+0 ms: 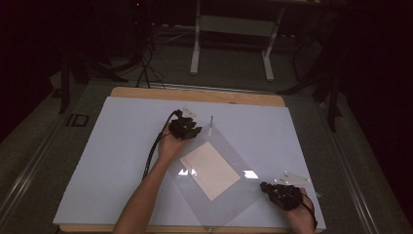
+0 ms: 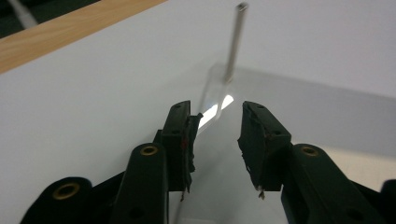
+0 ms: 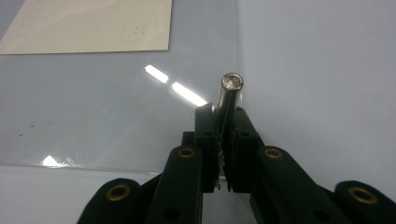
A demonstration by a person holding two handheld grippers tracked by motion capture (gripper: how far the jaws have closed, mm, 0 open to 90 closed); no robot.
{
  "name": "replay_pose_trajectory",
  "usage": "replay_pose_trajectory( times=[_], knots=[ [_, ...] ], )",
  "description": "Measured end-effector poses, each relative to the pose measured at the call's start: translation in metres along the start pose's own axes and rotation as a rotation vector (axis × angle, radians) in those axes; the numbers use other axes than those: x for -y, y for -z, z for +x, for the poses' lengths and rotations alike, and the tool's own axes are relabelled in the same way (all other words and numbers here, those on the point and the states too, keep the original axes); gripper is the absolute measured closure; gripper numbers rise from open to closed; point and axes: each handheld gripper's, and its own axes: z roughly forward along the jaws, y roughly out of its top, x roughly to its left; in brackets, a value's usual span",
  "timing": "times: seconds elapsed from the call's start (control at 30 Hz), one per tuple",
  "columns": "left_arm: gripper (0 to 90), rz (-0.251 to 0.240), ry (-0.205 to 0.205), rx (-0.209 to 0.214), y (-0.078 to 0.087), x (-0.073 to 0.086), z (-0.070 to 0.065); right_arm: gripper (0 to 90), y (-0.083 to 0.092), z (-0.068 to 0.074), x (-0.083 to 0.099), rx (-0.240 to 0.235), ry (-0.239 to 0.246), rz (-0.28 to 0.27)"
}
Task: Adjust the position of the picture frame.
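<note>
A clear plastic sheet (image 1: 219, 190) lies cornerwise on the white board (image 1: 122, 146), with a cream paper card (image 1: 210, 169) at its middle. A thin metal pin (image 1: 211, 122) stands upright at the sheet's far corner. My left gripper (image 1: 197, 130) sits just left of that pin. In the left gripper view its jaws (image 2: 217, 109) are open, low over the sheet's edge (image 2: 210, 100), and the pin (image 2: 235, 42) rises ahead of them. My right gripper (image 1: 264, 185) is at the sheet's right corner, shut (image 3: 223, 112) on a second upright metal pin (image 3: 229, 93).
The board rests on a wooden table (image 1: 195, 93) whose far edge shows beyond it. Behind stand a white desk frame (image 1: 231, 44) and dark floor cables (image 1: 146, 68). Bare white board spreads to the left and far right of the sheet.
</note>
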Motion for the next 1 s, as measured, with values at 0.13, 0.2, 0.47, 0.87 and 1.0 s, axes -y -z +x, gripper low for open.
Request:
replay_pose_trajectory(
  times=[0.13,0.2,0.47,0.87,1.0],
  knots=[
    [65.1,0.020,0.022,0.000,-0.025,-0.012,-0.005,84.9,0.000,0.000,0.001,-0.003,-0.008,-0.002],
    [64.8,0.010,0.040,0.010,-0.035,-0.016,-0.006,84.9,0.000,-0.001,0.001,-0.005,-0.009,-0.004],
    [76.0,0.061,0.063,-0.013,-0.066,-0.033,-0.011,84.7,0.000,-0.001,0.001,-0.007,-0.027,-0.011],
    [85.1,0.066,0.020,-0.004,-0.056,-0.033,-0.008,83.2,0.001,-0.004,0.001,-0.067,-0.116,-0.015],
    [85.1,0.065,0.002,0.014,-0.041,-0.030,0.002,81.6,0.004,-0.006,-0.005,-0.079,-0.139,-0.042]
  ],
)
